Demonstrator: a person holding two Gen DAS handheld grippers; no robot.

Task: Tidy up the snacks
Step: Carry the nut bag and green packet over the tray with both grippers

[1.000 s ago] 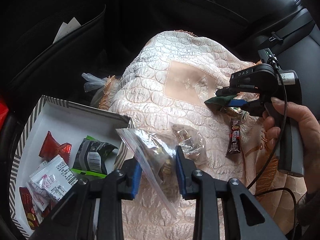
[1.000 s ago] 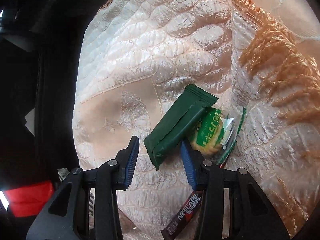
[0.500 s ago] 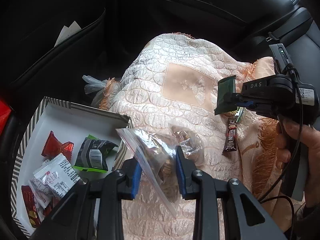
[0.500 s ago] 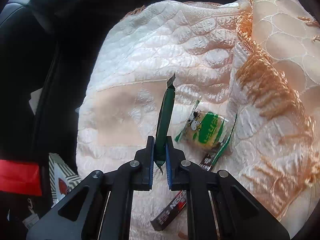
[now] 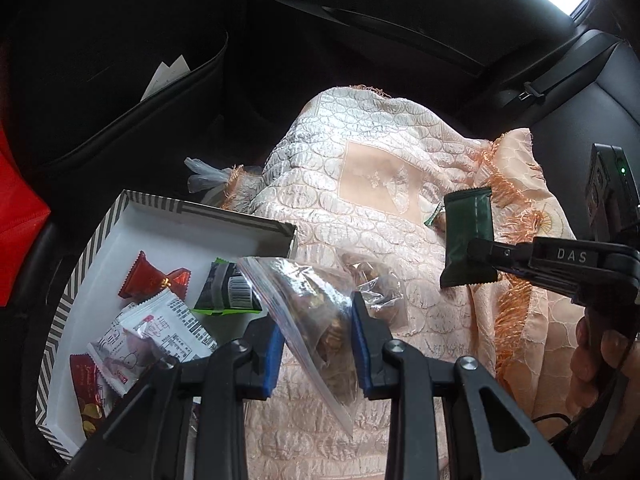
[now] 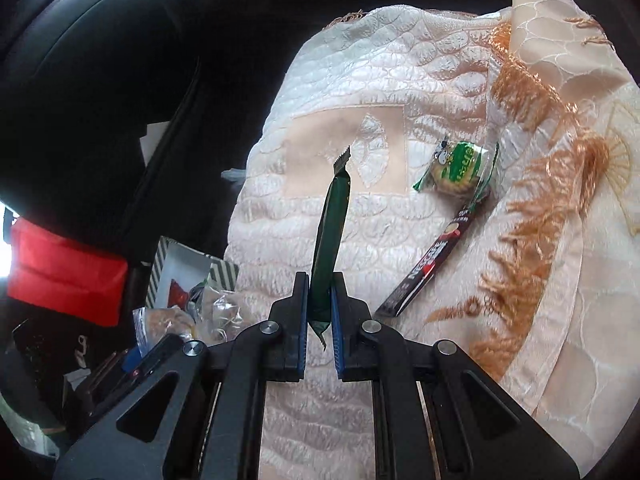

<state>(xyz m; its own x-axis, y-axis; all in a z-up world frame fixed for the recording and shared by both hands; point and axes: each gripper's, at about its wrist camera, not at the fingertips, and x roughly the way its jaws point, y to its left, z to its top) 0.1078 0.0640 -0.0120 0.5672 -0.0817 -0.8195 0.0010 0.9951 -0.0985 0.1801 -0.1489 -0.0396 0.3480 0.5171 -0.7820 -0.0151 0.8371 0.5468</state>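
My left gripper (image 5: 316, 344) is shut on a clear zip bag (image 5: 304, 304) of brown snacks, held just right of a striped box (image 5: 240, 216). The box holds a red candy (image 5: 152, 280), a black and green packet (image 5: 228, 292) and white packets (image 5: 160, 328). My right gripper (image 6: 320, 320) is shut on a dark green packet (image 6: 330, 240), held on edge above the cloth; the left wrist view shows the packet (image 5: 468, 240) at the right. A green biscuit packet (image 6: 456, 168) and a dark coffee stick (image 6: 432, 264) lie on the cloth. A second small clear bag (image 5: 376, 284) lies beyond my left fingers.
A quilted peach cloth (image 5: 360, 208) with orange fringe covers a car seat. Dark seat backs and a pocket with paper (image 5: 168, 76) stand behind it. A red thing (image 5: 20, 216) is at the far left. A person's hand (image 5: 600, 360) holds the right gripper's handle.
The right gripper shut on the dark green packet, lifted it off the cloth and rolled it on edge. The left gripper rose slightly with the zip bag.
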